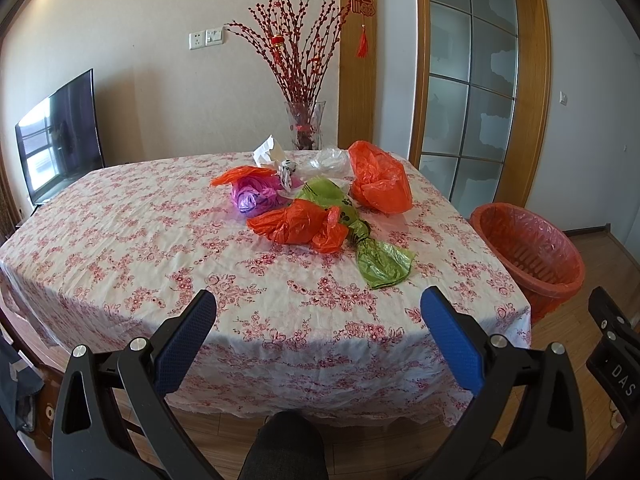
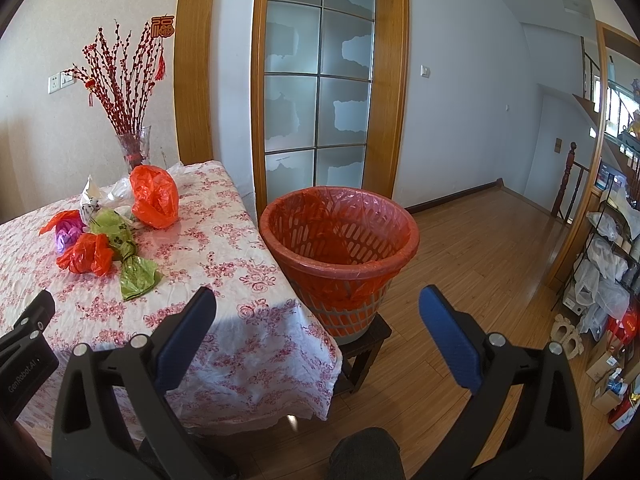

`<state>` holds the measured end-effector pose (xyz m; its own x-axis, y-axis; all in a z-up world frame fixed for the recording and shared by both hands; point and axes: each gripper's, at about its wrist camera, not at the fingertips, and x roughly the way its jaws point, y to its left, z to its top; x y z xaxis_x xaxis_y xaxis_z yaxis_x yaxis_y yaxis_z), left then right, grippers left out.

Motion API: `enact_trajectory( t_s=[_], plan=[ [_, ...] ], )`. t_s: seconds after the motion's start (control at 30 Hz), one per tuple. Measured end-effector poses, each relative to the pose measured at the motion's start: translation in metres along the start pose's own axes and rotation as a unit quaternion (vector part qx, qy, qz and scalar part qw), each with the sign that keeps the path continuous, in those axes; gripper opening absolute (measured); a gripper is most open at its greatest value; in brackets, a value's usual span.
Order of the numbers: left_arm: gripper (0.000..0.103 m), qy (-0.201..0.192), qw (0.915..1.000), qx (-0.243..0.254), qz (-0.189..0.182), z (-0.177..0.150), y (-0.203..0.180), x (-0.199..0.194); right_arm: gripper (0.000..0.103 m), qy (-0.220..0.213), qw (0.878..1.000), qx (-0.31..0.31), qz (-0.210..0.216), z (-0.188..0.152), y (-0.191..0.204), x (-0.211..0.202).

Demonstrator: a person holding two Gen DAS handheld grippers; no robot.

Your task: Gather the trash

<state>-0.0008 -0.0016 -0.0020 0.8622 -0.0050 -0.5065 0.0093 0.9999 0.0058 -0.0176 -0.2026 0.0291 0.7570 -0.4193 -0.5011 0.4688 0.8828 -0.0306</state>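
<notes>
Floral tablecloth (image 1: 160,248) carries crumpled bags (image 1: 304,200) beside lined wastebasket (image 2: 340,240); left tool (image 1: 318,320) and right tool (image 2: 318,320) gape, seemingly empty.

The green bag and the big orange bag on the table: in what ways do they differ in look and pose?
The green bag lies long and flat, cinched in the middle, with dark prints; the big orange bag is puffed up in a rounded heap and plain. The green bag reaches nearer to the front edge of the table; the big orange bag sits farther back, toward the vase. Both are thin crumpled plastic, and neither gripper touches them.
</notes>
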Motion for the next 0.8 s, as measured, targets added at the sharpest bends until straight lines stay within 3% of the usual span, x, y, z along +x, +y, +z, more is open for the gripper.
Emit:
enact_trajectory(
  t_s=[0.8],
  plan=[
    [0.101, 0.007, 1.0000, -0.004, -0.003, -0.0043, -0.0021, 0.0039, 0.099, 0.002, 1.000, 0.000, 0.000, -0.0004, -0.0015, 0.0036]
  ],
)
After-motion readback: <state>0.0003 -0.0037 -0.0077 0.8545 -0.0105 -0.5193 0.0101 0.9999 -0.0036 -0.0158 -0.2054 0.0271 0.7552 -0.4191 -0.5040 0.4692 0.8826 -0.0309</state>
